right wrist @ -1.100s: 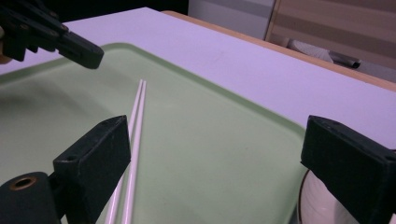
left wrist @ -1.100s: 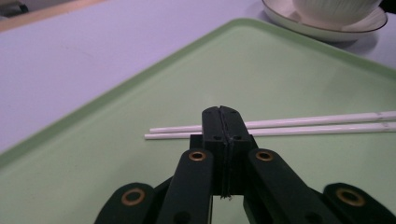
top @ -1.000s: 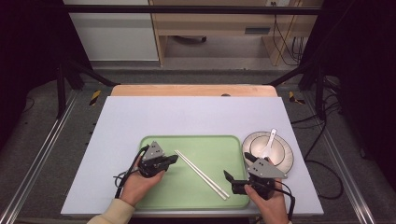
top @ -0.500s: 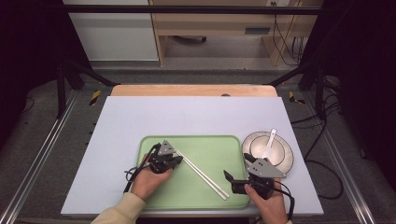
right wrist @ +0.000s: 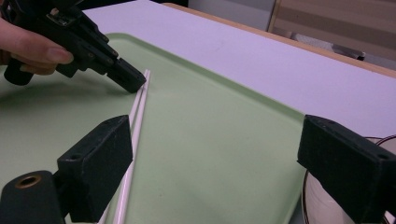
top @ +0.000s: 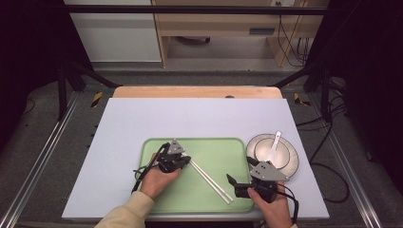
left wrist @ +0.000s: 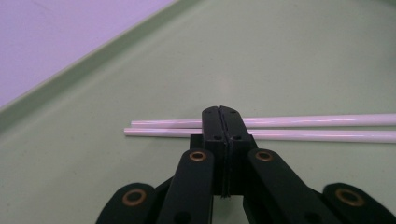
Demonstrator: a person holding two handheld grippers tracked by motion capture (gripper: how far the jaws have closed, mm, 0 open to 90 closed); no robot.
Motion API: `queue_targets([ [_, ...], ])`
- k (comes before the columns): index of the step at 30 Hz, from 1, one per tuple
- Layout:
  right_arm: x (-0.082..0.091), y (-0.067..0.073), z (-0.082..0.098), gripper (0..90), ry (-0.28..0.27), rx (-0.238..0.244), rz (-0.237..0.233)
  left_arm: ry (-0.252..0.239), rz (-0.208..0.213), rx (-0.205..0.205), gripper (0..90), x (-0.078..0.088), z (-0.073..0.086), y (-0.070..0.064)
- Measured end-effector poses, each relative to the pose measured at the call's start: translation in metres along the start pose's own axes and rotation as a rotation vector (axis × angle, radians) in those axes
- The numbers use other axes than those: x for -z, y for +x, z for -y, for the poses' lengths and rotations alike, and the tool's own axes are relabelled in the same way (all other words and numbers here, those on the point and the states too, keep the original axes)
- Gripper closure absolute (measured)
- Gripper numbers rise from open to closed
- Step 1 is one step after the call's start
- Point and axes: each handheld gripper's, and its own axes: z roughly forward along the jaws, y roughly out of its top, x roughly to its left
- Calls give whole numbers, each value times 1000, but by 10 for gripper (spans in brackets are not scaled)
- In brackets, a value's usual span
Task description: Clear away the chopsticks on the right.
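My left tongs point(top: 186, 160) are pressed fully together with nothing between them, and their tips sit right at the upper end of the chopsticks point(top: 209, 179), on or just above them; I cannot tell whether they actually touch. In the left gripper view the closed tips point(left wrist: 220, 122) cross in front of the two white sticks point(left wrist: 308, 128), which lie side by side and nearly parallel on the green tray point(left wrist: 289, 56). The pair lies slanted across the middle of the tray point(top: 223, 148), running from my left tongs down toward the tray's near right corner. My right tongs point(top: 236, 184) are wide apart and hold nothing, hanging over that near right part of the tray, close to the lower end of the chopsticks. In the right gripper view the sticks point(right wrist: 140, 105) pass just beside one of the spread pads point(right wrist: 100, 151). On the pale surface point(top: 142, 118), just right of the tray, stands a plate point(top: 290, 164) with a small bowl and a white spoon point(top: 273, 147) on it.
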Motion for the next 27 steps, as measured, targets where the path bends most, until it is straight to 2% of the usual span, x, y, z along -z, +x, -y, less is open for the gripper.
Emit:
queue_targets([
  [6,-1,0,0,102,9,2,-4,13,10,-45,897,-9,-9,-6],
  [11,-2,2,0,103,13,7,-10,14,34,-79,897,-17,-16,-13],
  [16,-3,5,0,103,13,15,-20,-5,50,-85,898,-25,-23,-17],
  [22,-2,5,0,104,13,15,-17,14,76,-145,898,-32,-33,-22],
  [25,-2,4,0,105,11,13,-18,12,95,-150,898,-37,-37,-26],
  [27,-2,4,0,105,9,13,-19,23,98,-171,898,-40,-40,-28],
])
